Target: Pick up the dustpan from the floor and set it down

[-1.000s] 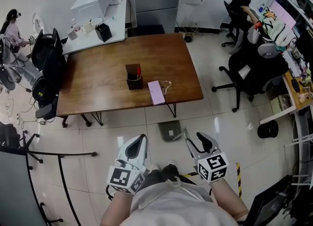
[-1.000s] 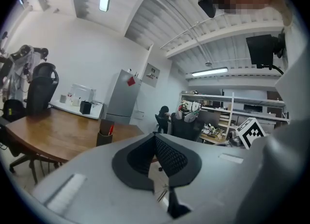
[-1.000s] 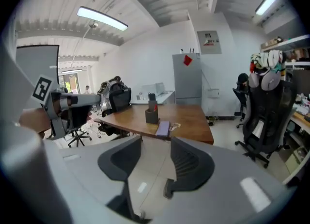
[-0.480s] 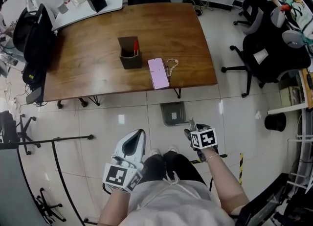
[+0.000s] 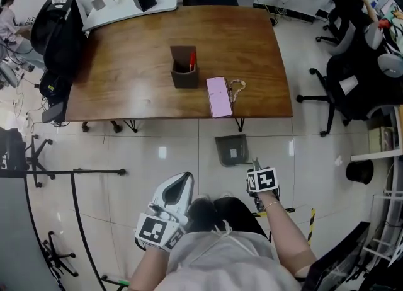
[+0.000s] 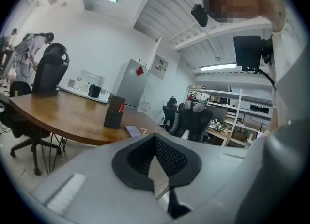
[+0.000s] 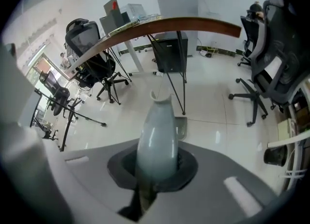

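Note:
The grey dustpan (image 5: 232,150) lies on the tiled floor just in front of the wooden table (image 5: 126,75). Its pale handle (image 7: 156,136) rises from the pan (image 7: 181,128) and runs between my right gripper's jaws. My right gripper (image 5: 257,169) points steeply down at the floor; its jaws have just been closing and now stand shut on that handle. My left gripper (image 5: 184,176) hovers to the left above the person's knees, pointing roughly level towards the table. In the left gripper view its jaws (image 6: 155,138) meet with nothing between them.
On the table stand a brown pen holder (image 5: 184,67), a pink phone (image 5: 218,96) and a small chain (image 5: 236,89). Black office chairs (image 5: 352,75) and a black bin (image 5: 360,171) are at the right. A thin black stand (image 5: 75,173) is on the floor at the left.
My right gripper dropped to the floor, tipped downward and closed on the dustpan handle. The left gripper sank a little. The head view swung closer over the table.

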The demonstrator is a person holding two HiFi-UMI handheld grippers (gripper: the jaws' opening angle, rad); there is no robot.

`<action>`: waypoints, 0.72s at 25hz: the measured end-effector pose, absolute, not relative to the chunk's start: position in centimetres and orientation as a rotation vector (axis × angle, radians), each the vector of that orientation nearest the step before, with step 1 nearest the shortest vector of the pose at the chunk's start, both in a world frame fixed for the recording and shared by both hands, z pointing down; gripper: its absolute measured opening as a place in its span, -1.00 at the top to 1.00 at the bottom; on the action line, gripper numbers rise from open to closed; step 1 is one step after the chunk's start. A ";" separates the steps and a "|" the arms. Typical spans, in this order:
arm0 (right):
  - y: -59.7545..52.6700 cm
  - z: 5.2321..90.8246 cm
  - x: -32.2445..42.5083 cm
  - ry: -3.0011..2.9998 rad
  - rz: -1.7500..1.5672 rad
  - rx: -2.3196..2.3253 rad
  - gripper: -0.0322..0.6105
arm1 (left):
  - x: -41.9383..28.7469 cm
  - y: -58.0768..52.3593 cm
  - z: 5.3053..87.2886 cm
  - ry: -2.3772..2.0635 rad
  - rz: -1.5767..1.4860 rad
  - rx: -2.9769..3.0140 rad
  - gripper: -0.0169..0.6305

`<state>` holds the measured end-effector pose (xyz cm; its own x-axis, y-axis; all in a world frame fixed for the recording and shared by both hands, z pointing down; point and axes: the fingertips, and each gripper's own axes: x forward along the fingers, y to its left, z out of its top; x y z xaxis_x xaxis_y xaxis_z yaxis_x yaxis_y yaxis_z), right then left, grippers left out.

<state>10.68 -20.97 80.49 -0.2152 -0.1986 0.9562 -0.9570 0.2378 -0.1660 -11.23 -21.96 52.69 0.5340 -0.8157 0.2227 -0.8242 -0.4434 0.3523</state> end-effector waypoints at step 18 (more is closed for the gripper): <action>-14.5 53.7 6.4 -1.911 1.067 1.240 0.89 | -13.2 -17.8 42.1 -1.227 0.005 2.514 0.91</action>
